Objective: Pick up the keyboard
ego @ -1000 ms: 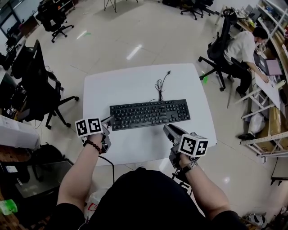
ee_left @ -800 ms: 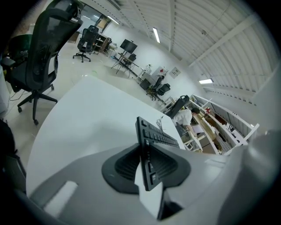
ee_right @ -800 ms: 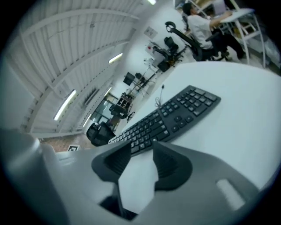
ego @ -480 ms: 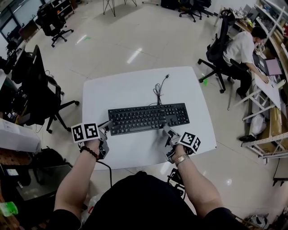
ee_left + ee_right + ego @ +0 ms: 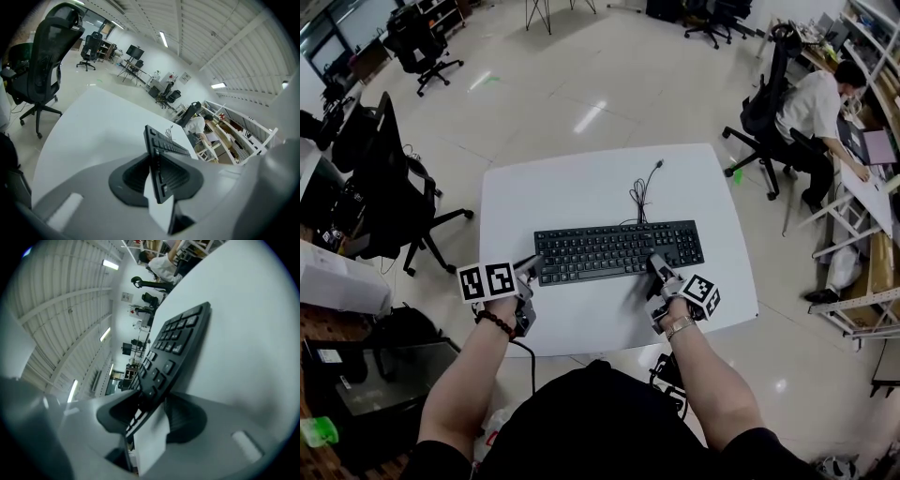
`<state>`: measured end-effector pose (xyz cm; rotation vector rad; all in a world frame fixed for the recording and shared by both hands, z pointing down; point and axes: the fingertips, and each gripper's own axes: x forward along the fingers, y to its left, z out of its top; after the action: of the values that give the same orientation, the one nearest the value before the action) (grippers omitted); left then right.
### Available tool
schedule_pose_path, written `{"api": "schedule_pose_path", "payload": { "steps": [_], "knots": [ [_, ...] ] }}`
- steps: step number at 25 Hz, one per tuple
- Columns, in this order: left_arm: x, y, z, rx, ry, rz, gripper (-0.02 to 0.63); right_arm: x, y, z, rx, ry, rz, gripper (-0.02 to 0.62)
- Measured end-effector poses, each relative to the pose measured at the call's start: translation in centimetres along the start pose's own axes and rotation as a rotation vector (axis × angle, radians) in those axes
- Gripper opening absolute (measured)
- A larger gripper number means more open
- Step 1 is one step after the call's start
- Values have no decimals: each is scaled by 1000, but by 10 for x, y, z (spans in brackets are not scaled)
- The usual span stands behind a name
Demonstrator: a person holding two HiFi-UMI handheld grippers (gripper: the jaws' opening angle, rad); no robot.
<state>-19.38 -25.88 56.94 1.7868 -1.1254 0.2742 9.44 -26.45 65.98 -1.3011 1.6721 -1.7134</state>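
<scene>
A black keyboard (image 5: 619, 251) lies flat across the white table (image 5: 572, 187), its cable (image 5: 639, 192) trailing away from me. My left gripper (image 5: 528, 272) is at the keyboard's left end. In the left gripper view the keyboard (image 5: 165, 146) end sits between the jaws of the left gripper (image 5: 157, 176), which are shut on it. My right gripper (image 5: 656, 267) is at the front edge, right of the middle. In the right gripper view the keyboard (image 5: 180, 343) edge lies inside the right gripper (image 5: 152, 413), whose jaws have just been closing and still show a gap.
Black office chairs (image 5: 389, 178) stand on the floor left of the table. A person (image 5: 816, 103) sits at a desk to the far right. The table's near edge (image 5: 609, 345) is just behind both grippers.
My right gripper has come down and forward to the keyboard's front edge and rolled over, so the edge now lies between its jaws. The left gripper has stayed at the left end.
</scene>
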Motion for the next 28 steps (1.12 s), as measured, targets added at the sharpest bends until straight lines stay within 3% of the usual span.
{"api": "schedule_pose_path", "payload": {
  "steps": [8,14,28],
  "knots": [
    [-2,9,-2,-54,-39,-38,84,-16,33,4,-85,-29,57,129],
    [-18,3,12,-70,-125,-115,84,-36,90,6,-191,-41,121,117],
    [-61,-41,50,20,-326,-267,87,-87,223,19,-505,-148,249,109]
  ]
}}
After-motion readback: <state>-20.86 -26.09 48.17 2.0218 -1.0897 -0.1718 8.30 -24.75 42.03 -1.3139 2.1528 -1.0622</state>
